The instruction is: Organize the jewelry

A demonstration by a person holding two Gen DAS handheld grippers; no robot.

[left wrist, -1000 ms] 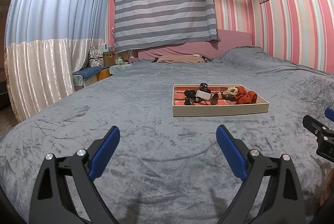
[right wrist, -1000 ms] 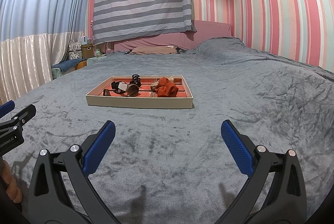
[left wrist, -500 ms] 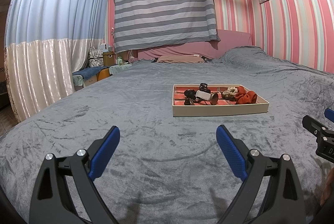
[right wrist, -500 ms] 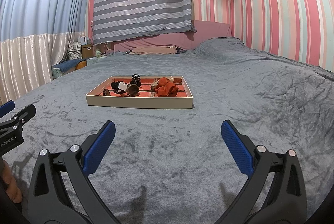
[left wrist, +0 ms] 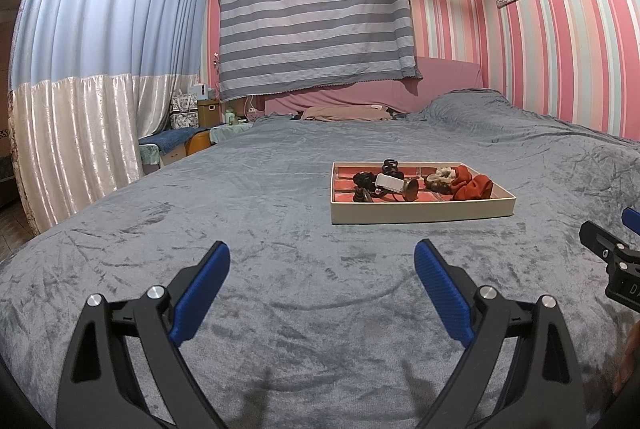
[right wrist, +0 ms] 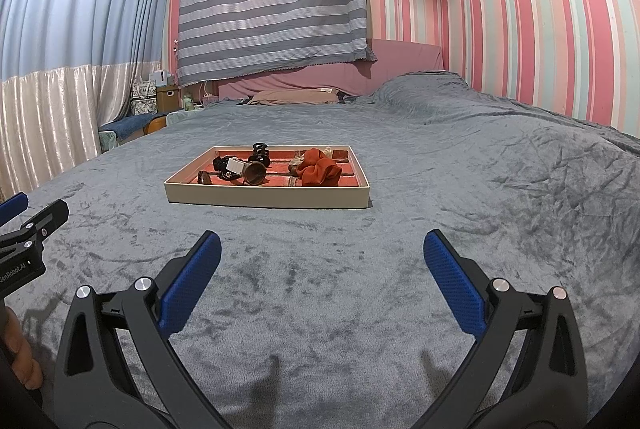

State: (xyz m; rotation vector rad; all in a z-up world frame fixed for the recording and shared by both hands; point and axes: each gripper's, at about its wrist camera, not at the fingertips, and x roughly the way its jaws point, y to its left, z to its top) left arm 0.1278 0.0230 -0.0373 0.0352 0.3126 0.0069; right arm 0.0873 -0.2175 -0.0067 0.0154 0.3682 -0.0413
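A shallow cream tray (left wrist: 420, 215) with a red lining lies on the grey bedspread, ahead and to the right in the left wrist view, ahead and to the left in the right wrist view (right wrist: 264, 198). In it lie a red scrunchie (left wrist: 472, 187) (right wrist: 320, 169), a black claw clip (left wrist: 392, 167) (right wrist: 261, 152), a white tag (left wrist: 390, 183), a brown round piece (right wrist: 254, 173) and other small dark items. My left gripper (left wrist: 322, 285) is open and empty, low over the bedspread, well short of the tray. My right gripper (right wrist: 322, 273) is open and empty, likewise short of it.
The grey bedspread (left wrist: 260, 197) spreads all around the tray. A pillow (left wrist: 344, 113) lies at the far end by the pink headboard. Curtains (left wrist: 80, 69) and bedside clutter stand at the left. The right gripper's side shows at the left view's right edge (left wrist: 612, 253).
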